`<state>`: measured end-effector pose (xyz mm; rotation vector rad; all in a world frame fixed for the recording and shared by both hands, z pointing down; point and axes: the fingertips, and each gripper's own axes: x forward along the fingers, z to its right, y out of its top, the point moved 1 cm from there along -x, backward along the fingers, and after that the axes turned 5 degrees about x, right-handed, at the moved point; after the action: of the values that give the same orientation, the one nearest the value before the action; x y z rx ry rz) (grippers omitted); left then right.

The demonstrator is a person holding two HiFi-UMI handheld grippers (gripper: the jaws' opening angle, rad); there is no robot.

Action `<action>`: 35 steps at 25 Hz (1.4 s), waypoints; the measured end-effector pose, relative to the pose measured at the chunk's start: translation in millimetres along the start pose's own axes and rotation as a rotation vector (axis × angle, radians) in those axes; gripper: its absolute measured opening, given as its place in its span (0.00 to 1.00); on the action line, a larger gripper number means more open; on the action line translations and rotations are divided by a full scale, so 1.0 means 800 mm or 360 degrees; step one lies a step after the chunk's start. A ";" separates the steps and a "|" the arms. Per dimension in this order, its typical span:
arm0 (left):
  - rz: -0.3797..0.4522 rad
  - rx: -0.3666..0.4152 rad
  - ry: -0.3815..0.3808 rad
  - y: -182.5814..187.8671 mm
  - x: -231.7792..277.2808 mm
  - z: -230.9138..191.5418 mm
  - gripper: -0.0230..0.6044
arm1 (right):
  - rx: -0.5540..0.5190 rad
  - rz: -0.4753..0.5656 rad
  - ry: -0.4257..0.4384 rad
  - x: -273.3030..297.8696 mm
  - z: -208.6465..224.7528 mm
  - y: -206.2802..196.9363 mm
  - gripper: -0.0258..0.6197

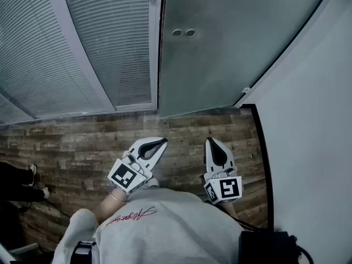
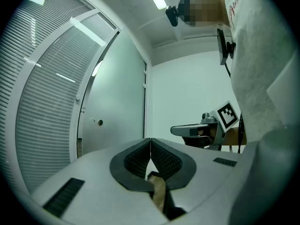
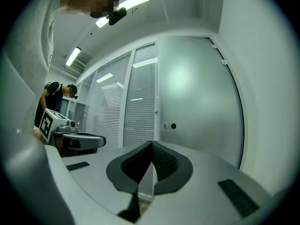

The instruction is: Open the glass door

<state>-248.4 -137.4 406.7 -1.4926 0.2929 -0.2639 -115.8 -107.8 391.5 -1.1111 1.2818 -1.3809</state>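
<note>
Jaws closed and empty, the left gripper (image 1: 161, 144) and right gripper (image 1: 212, 143) faced the glass door (image 1: 231, 65), with nothing in between. Slatted blinds (image 1: 82, 43) stood left of it. The two round fittings (image 1: 183, 33) on the door were too small to identify.

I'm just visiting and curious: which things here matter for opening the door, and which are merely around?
For the job: glass door, left gripper, right gripper, both shut.
Just around: blinds, wooden floor, white wall, bystander.

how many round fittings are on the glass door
2. Both sit side by side on the glass door, close to its left edge in the head view: the left fitting and the right fitting. None seems hidden.
</note>
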 end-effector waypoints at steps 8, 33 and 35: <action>0.0042 0.0000 -0.0031 0.003 -0.001 -0.003 0.06 | -0.0015 -0.0012 -0.0022 0.004 -0.005 -0.004 0.07; -0.0028 -0.0053 -0.0121 -0.023 0.006 -0.089 0.06 | 0.0034 0.0059 -0.0156 0.088 -0.007 -0.002 0.07; 0.0033 -0.0054 -0.0100 -0.018 0.014 -0.106 0.06 | -0.0007 0.0054 -0.0151 0.113 0.001 0.002 0.07</action>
<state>-267.6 -221.1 416.0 -1.5278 0.2638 -0.1958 -130.4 -196.8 392.8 -1.1389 1.2306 -1.2859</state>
